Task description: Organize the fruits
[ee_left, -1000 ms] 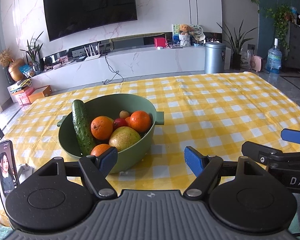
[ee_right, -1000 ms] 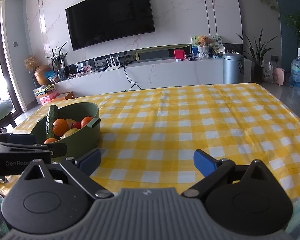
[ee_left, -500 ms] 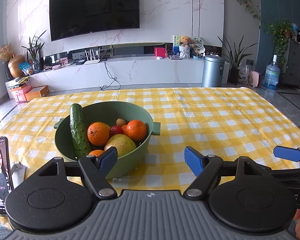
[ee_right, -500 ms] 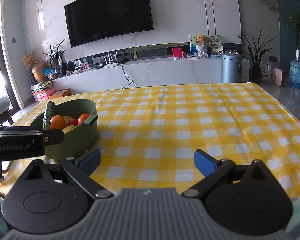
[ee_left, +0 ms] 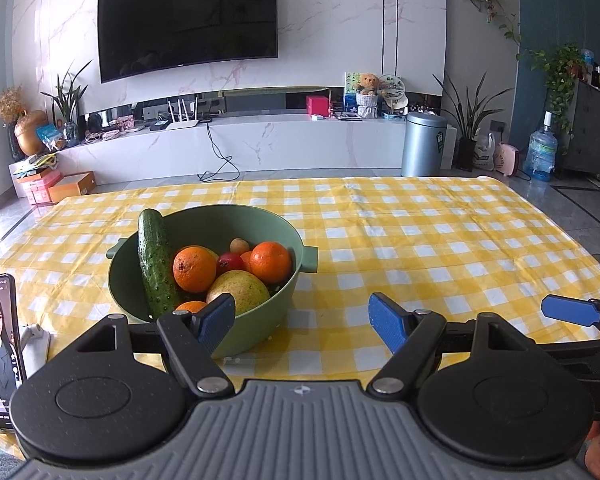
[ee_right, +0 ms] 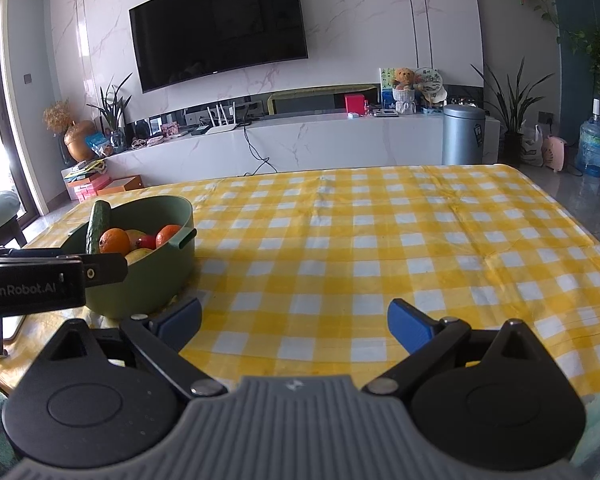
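A green bowl (ee_left: 256, 220) (ee_right: 160, 276) stands on the yellow checked tablecloth (ee_left: 400, 240). It holds a cucumber (ee_left: 153, 260) leaning on the rim, two oranges (ee_left: 194, 269) (ee_left: 271, 261), a yellow-green pear (ee_left: 238, 291), a small red fruit (ee_left: 229, 263) and more fruit below. My left gripper (ee_left: 302, 324) is open and empty just in front of the bowl. My right gripper (ee_right: 294, 322) is open and empty over the cloth, to the right of the bowl. The left gripper's body (ee_right: 32, 280) shows at the left edge of the right wrist view.
A phone (ee_left: 0, 356) on a stand sits at the table's front left corner. Beyond the table are a TV (ee_left: 188, 20), a white marble console (ee_left: 260, 148), a metal bin (ee_left: 424, 144), plants and a water bottle (ee_left: 543, 152).
Both cameras have tilted up and drawn back slightly, so the bowl sits lower and farther in view. Both grippers stay open and empty.
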A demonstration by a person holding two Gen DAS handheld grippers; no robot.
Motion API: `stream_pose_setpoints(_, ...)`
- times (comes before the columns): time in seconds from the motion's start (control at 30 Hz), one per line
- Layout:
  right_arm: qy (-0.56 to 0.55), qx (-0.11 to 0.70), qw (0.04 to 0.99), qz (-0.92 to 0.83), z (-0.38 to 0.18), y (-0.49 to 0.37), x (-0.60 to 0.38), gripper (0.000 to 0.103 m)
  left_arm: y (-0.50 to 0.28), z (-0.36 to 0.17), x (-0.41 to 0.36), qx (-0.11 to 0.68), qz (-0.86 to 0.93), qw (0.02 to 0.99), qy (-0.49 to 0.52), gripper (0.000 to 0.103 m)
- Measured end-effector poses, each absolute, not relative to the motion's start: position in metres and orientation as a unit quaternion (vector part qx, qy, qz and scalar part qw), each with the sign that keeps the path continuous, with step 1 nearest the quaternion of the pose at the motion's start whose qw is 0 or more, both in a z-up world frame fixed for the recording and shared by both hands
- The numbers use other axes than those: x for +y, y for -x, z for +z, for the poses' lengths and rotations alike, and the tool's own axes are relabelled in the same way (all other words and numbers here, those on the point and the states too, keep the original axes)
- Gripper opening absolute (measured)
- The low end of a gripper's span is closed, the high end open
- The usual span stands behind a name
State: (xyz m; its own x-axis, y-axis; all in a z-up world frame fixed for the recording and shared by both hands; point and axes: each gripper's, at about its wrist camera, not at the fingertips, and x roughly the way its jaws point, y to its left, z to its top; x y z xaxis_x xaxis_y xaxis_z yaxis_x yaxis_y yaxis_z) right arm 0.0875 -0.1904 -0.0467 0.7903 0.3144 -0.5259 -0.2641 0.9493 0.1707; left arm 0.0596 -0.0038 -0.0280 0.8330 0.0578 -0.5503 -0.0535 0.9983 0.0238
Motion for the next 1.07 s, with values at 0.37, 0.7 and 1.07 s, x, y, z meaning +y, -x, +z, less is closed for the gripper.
stream_pose_setpoints(0.37,-0.043,0.286,0.945,0.153,-0.0469,-0.0873,-0.1901,0.096,-0.0592,-0.0258,-0.0048,0.291,0.024,0.956,-0.007,0.089)
stream_pose_setpoints(0.7,-0.042,0.287,0.945,0.153,-0.048,-0.087,-0.1901,0.096,-0.0591,-0.0254,-0.005,0.297,0.021,0.955,-0.005,0.089)
stream_pose_setpoints(1.07,-0.034,0.29,0.944,0.154,-0.0544,-0.0852,-0.1932,0.096,-0.0585,-0.026,-0.005,0.301,0.023,0.953,-0.01,0.089)
